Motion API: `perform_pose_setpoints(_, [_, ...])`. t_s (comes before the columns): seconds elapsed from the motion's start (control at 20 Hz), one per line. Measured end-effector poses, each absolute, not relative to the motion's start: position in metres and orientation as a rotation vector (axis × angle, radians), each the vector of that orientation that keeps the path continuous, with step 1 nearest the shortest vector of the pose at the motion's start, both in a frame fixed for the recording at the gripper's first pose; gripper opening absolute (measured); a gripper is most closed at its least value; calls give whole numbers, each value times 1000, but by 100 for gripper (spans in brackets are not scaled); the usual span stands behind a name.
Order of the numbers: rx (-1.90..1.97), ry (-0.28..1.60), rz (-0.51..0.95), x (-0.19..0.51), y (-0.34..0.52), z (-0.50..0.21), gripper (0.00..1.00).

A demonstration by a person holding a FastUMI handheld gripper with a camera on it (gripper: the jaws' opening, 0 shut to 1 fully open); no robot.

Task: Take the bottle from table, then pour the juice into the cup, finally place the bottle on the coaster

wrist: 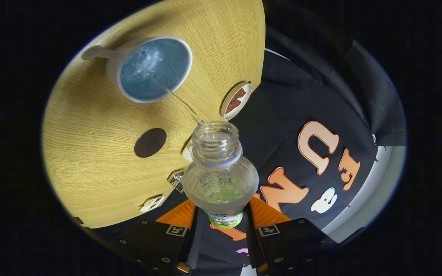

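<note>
My gripper (221, 214) is shut on a clear plastic bottle (220, 172), both fingers (182, 214) pressing its body. The bottle is uncapped and tipped over, its open mouth pointing ahead of the fingers. A thin stream of liquid runs from the mouth into the white cup (154, 69) with a handle, which stands on the wooden table (90, 130) beyond the fingers. The cup holds bluish liquid with bubbles. A round dark coaster (150, 142) lies on the table between the cup and the bottle, to the side of the stream.
A small white dish (237, 100) with something brown in it sits at the table's edge near the bottle's mouth. Small items, one a printed white object (152, 203), lie along the table's edge close to the fingers. Past the edge hangs the booth's black cloth wall (320, 96).
</note>
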State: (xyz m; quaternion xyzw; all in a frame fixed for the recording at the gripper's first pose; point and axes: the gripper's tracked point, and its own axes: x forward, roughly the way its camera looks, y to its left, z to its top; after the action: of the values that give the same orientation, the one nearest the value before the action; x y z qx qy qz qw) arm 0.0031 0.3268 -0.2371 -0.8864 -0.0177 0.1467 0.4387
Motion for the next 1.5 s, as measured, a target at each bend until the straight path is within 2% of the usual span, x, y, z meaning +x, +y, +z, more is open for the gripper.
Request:
perform_pose_setpoints(0.95, [-2174,-9,377,-7,325,-244,52])
perform_pose_setpoints(1.5, [-1894,106,398,-15,310,-264,52])
